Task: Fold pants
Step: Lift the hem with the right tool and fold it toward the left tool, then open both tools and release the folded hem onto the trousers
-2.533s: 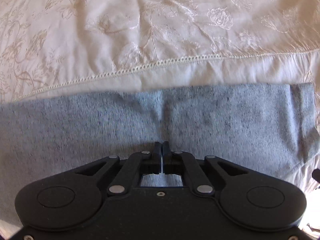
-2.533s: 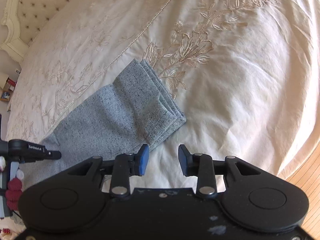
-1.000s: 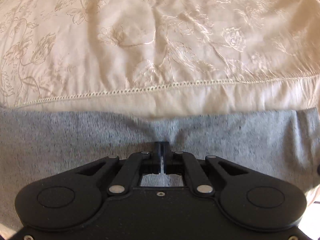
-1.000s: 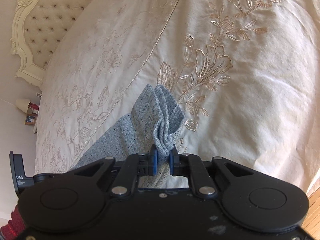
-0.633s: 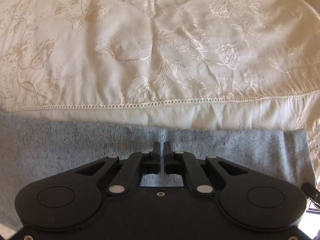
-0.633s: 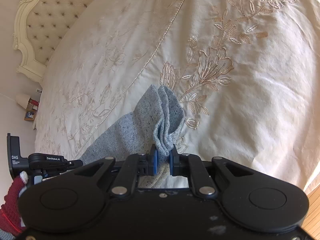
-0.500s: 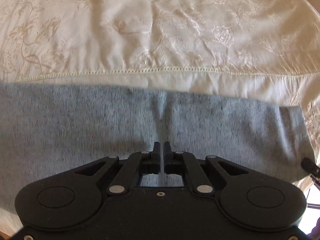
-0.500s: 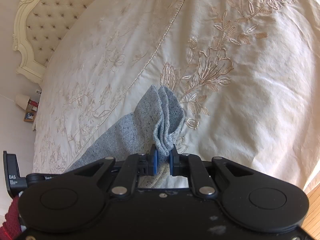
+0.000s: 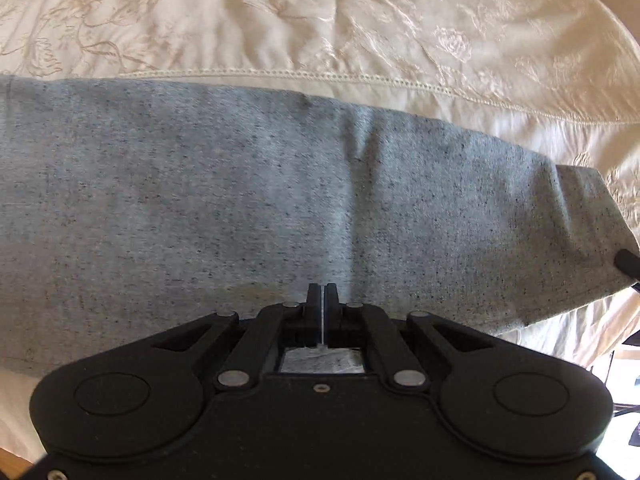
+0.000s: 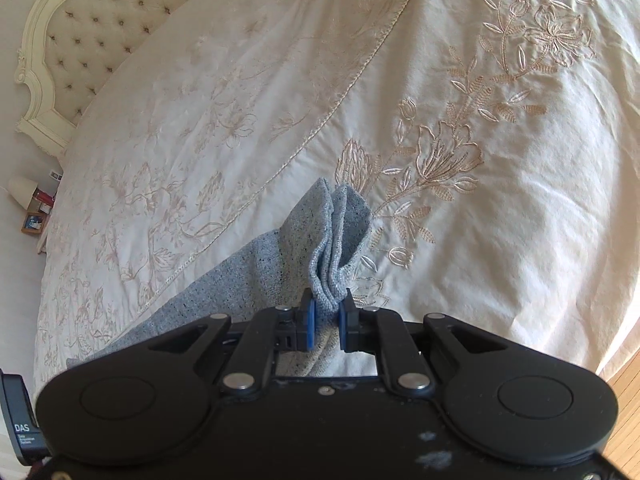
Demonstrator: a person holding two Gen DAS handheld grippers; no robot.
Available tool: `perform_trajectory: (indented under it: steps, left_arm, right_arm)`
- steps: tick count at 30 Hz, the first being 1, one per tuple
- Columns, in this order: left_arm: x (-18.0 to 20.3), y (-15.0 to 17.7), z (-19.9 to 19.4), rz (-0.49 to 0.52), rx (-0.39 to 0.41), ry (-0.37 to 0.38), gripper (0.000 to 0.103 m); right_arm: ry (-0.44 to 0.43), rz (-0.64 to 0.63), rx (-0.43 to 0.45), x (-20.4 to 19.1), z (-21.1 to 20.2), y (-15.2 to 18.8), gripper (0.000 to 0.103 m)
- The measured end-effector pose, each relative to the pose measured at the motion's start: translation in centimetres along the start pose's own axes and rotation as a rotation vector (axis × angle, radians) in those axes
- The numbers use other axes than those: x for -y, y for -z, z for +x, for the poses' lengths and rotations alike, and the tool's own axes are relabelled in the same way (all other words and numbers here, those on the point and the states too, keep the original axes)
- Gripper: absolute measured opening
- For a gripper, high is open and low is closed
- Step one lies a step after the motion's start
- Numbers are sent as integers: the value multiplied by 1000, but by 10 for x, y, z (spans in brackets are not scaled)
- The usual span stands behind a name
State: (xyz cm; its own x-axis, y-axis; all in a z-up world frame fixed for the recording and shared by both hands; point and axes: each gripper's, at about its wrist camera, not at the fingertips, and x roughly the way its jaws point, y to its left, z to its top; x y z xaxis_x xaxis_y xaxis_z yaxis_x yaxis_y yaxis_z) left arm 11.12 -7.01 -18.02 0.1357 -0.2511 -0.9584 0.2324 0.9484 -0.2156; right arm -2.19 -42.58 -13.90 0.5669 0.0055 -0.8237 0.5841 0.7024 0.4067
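The grey marled pants (image 9: 248, 200) lie stretched across a cream embroidered bedspread (image 9: 440, 32), filling the middle band of the left wrist view from the left edge to a hemmed end at the right. The left gripper (image 9: 322, 300) sits at the near edge of that cloth with its two black fingers pressed together, only a hairline showing between them; a crease in the fabric runs straight away from the fingertips, and a bit of grey cloth shows through the opening behind them, so the gripper pinches the pants at their near edge. At the far right of this view a dark tip of the other tool (image 9: 628, 262) touches the hem end. In the right wrist view the right gripper (image 10: 327, 312) is closed on the leg end of the pants (image 10: 324, 240) — several stacked layers are bunched between its blue pads (image 10: 310, 326) and fan upward above the fingertips, clear of the bedspread (image 10: 500, 220). From that pinch the grey cloth slopes down and away to the left, running beneath the gripper body. A tufted cream headboard (image 10: 100, 32) stands at the upper left, with a small lamp (image 10: 20, 190) beside the bed — and a strip of wooden floor (image 10: 624, 400) shows at the lower right edge.
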Motion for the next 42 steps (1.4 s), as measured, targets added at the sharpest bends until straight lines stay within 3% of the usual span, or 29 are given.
perform_trajectory:
  steps: [8, 15, 19, 24, 29, 35, 42]
  left_arm:
    - [-95, 6, -43, -37, 30, -29, 5]
    - [-180, 10, -70, -104, 49, -28, 5]
    - [-217, 9, -77, -135, 60, -25, 5]
    - [-256, 17, -86, -154, 61, -34, 5]
    - [-280, 20, -93, -157, 49, -44, 5]
    - [-275, 12, -103, -65, 61, -15, 5]
    - [-238, -6, -85, 24, 38, 96, 6]
  right_arm:
    - [27, -148, 103, -99, -31, 16, 12]
    - [-107, -430, 157, -242, -61, 66, 12]
    - [-229, -617, 88, -324, -46, 117, 13]
    - [-279, -721, -94, -385, 27, 195, 13]
    - [-176, -766, -245, -399, 95, 255, 18]
    - [-250, -623, -148, -368, 43, 243, 25]
    - [-91, -431, -76, -302, 5, 229, 27]
